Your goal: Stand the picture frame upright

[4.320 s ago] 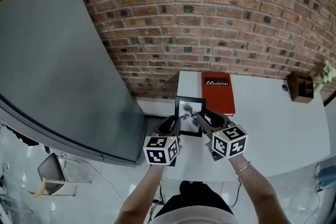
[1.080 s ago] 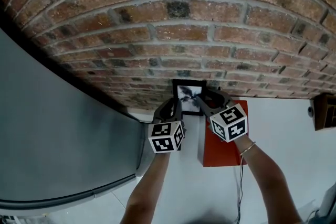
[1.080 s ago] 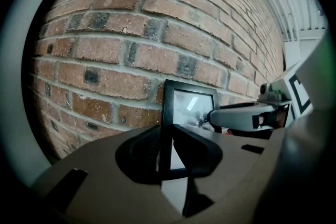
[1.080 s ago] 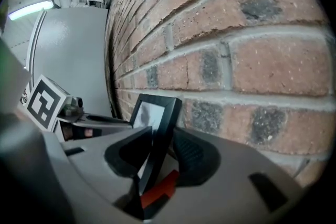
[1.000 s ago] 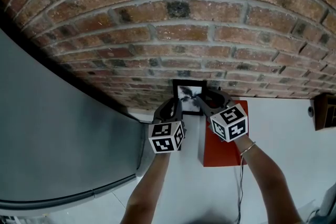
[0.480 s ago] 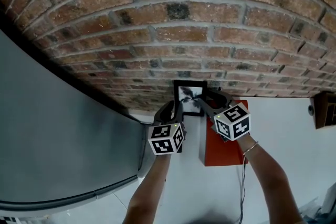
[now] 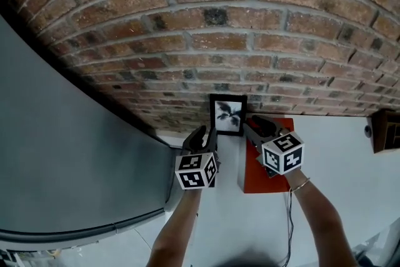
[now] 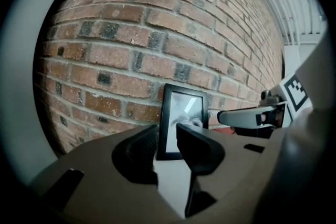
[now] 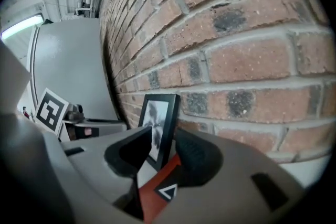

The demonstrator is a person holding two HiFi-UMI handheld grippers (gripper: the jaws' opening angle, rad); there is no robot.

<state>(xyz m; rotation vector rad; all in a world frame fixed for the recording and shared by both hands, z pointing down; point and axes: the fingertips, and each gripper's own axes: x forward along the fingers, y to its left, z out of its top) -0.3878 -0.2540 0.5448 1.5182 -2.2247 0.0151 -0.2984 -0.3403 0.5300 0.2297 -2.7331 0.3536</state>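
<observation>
Trouble would start close in, with the two tools. The left gripper (image 7: pixel 205 134) has just been opening its jaws. They stand apart with nothing pinched, and the picture frame (image 7: pixel 227 115) only shows through the gap, a little past the tips. The right gripper (image 7: pixel 251 124) has its jaws apart too, and the frame's side edge sits right at its tips. I think that is the risky one. If it pulls back crooked, a jaw could catch the edge and drag the frame over.

The frame stands up on the white table (image 7: pixel 222 203), just beside the red book (image 7: pixel 251 175), at the foot of the brick wall (image 7: pixel 206 15). It seems to lean on the wall, so a bump could make its bottom slide out and it would fall flat.

The head view shows both grippers, both arms and the book from above. The left gripper view shows the picture from the front, with the right gripper coming in from the side. Only the right gripper view shows the frame's thin side edge and the book's corner under its jaws.
</observation>
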